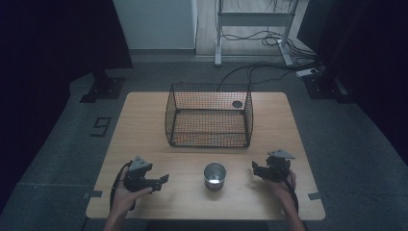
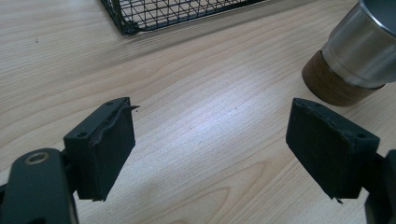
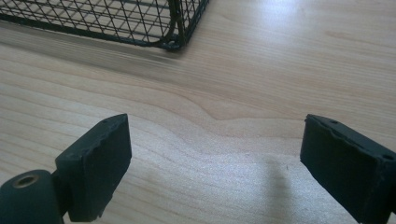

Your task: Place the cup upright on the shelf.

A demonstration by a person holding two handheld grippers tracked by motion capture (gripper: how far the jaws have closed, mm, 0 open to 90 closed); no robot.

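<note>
A steel cup with a brown base stands upright near the table's front edge, between my two grippers. My left gripper rests to the cup's left, held by a hand, its jaws wide open and empty. In the left gripper view the cup sits at the upper right, beyond the jaws. My right gripper is to the cup's right, open too, with bare wood between its jaws. A black wire basket stands empty behind the cup, at the table's middle.
The wooden table has bare room left and right of the basket. A basket corner shows in the left gripper view and in the right gripper view. Cables and a desk frame lie on the floor beyond the table.
</note>
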